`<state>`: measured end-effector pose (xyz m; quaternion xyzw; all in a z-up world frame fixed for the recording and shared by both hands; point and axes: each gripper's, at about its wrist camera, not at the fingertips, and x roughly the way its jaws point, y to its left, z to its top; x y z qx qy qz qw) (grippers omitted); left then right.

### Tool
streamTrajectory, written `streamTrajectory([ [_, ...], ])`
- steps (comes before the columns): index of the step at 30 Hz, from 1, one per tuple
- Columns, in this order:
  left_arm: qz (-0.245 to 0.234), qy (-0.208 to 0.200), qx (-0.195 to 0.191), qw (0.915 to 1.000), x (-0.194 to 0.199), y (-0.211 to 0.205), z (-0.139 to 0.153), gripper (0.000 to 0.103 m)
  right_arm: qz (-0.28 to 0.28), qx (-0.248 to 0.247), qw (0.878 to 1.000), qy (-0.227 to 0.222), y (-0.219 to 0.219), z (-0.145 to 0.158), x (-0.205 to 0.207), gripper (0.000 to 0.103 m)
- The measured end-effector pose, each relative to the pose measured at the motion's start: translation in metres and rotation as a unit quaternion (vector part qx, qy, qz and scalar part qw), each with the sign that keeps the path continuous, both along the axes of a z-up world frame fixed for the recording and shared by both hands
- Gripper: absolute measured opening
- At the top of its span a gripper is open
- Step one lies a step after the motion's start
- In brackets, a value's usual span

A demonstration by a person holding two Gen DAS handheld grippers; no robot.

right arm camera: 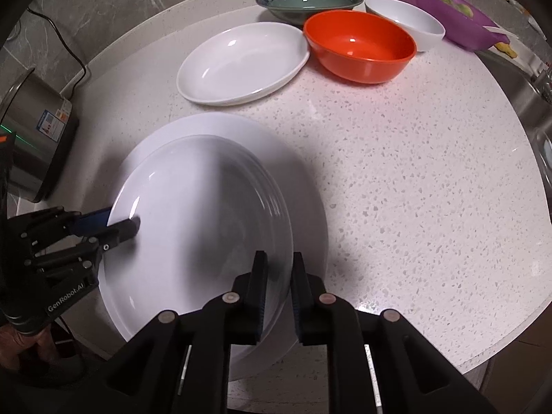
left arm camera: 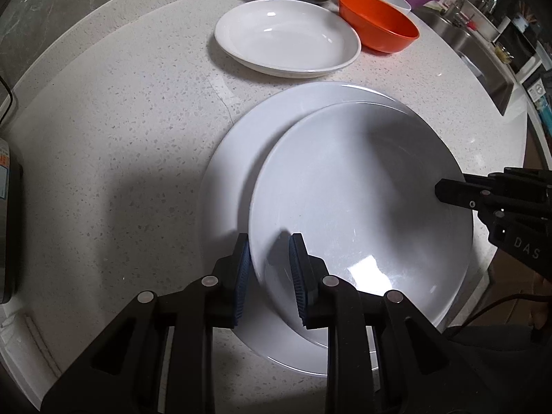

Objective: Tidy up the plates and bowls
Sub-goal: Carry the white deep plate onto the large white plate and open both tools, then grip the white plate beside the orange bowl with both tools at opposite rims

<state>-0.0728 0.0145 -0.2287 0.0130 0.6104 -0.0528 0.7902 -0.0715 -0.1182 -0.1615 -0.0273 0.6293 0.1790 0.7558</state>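
Note:
Both grippers hold one white plate [left arm camera: 362, 189] [right arm camera: 193, 214] by opposite rims. It sits slightly off-centre over a larger white plate [left arm camera: 234, 158] [right arm camera: 214, 126] that lies on the speckled counter. In the left wrist view my left gripper [left arm camera: 269, 269] has its blue pads either side of the near rim, shut on it. The right gripper [left arm camera: 448, 191] comes in from the right edge onto the far rim. The right wrist view shows the right gripper [right arm camera: 279, 289] shut on the plate's right rim. The left gripper [right arm camera: 120, 222] clamps the opposite rim there.
Behind the plates stand a shallow white dish [right arm camera: 241, 63], an orange bowl [right arm camera: 358, 45], a green patterned bowl [right arm camera: 308, 0], a small white bowl [right arm camera: 405, 20] and a purple bowl [right arm camera: 452, 13]. A steel appliance [right arm camera: 34, 131] with a cable stands left. A sink [left arm camera: 476, 45] lies right.

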Motion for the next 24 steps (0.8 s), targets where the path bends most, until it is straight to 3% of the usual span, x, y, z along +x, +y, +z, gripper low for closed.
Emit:
streamTrajectory([
  [3,0.003,-0.006,-0.001,1.0,0.0,0.002,0.002,0.027,0.005,-0.008,1.0,-0.008,0.002,0.0,-0.002,0.015],
  [5,0.004,-0.013,-0.004,0.9999,-0.004,0.004,0.007,0.044,0.007,-0.013,1.0,-0.012,0.006,-0.001,-0.003,0.014],
  [6,0.003,-0.016,-0.006,0.9998,-0.005,0.004,0.008,0.046,0.007,-0.015,1.0,-0.014,0.007,-0.001,-0.002,0.014],
  [12,0.006,-0.025,-0.008,0.9996,-0.007,0.01,0.014,0.048,0.004,-0.02,1.0,-0.024,0.01,-0.002,-0.001,0.015],
  [14,0.007,-0.029,-0.011,0.9995,-0.007,0.014,0.017,0.056,-0.002,-0.018,0.999,-0.029,0.01,0.0,-0.001,0.018],
  [18,0.006,-0.038,-0.022,0.999,-0.008,0.019,0.025,0.067,-0.017,-0.013,0.998,-0.051,0.003,0.01,0.0,0.036],
  [21,0.011,-0.054,-0.035,0.9979,-0.005,0.03,0.035,0.085,-0.039,0.004,0.996,-0.079,-0.009,0.027,0.005,0.045],
  [23,0.017,-0.06,-0.036,0.9974,0.003,0.041,0.04,0.103,-0.057,0.028,0.993,-0.098,-0.023,0.041,0.012,0.052],
  [24,0.02,-0.062,-0.039,0.9971,0.011,0.049,0.041,0.103,-0.068,0.044,0.991,-0.107,-0.03,0.047,0.017,0.056],
])
